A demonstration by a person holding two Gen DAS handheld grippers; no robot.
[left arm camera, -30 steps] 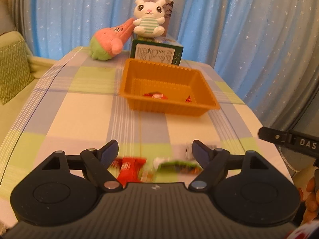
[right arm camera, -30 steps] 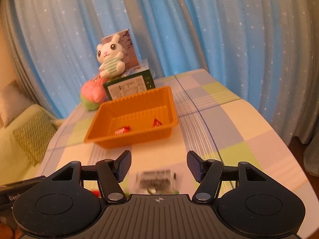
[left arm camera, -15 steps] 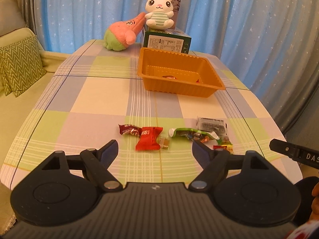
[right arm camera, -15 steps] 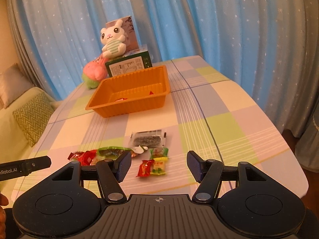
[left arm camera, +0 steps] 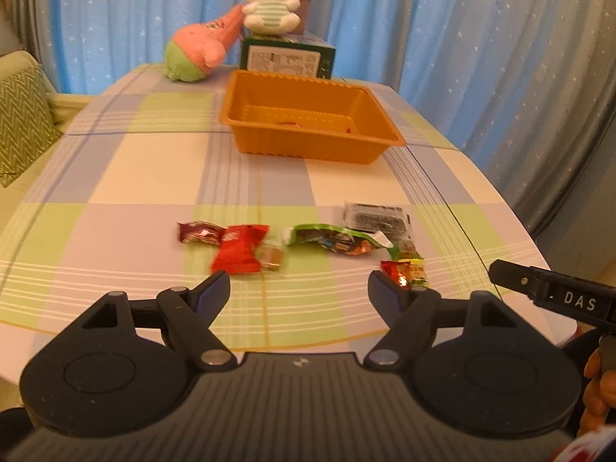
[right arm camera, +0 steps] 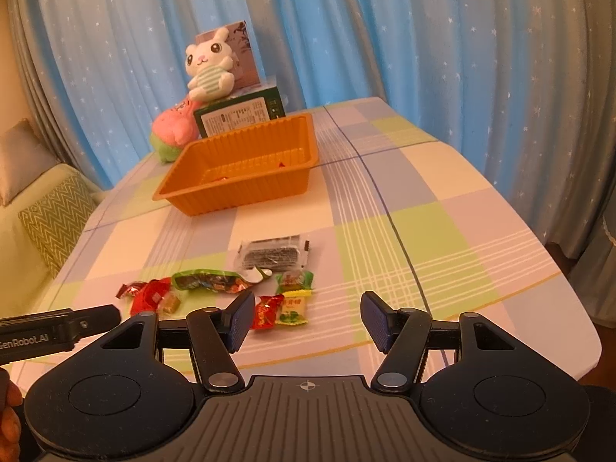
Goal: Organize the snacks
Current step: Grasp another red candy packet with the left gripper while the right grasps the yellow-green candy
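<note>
crinkly wrappers lay in a loose row on the checked surface (left arm camera: 154,169), the orange tray (left arm camera: 308,150) at twelve o'clock beyond. both my left fingers (left arm camera: 298,292) and right fingers (right arm camera: 306,317) were spread, empty. i judged one red candy (left arm camera: 238,254) per pinch safest, gripping its twisted end.

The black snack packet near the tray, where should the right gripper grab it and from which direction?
The black packet lies flat and apart from the other wrappers, long side across the view. Probably best to come straight down with the open right gripper and pinch across its short width near the middle; its crimped right end is a fallback.
</note>
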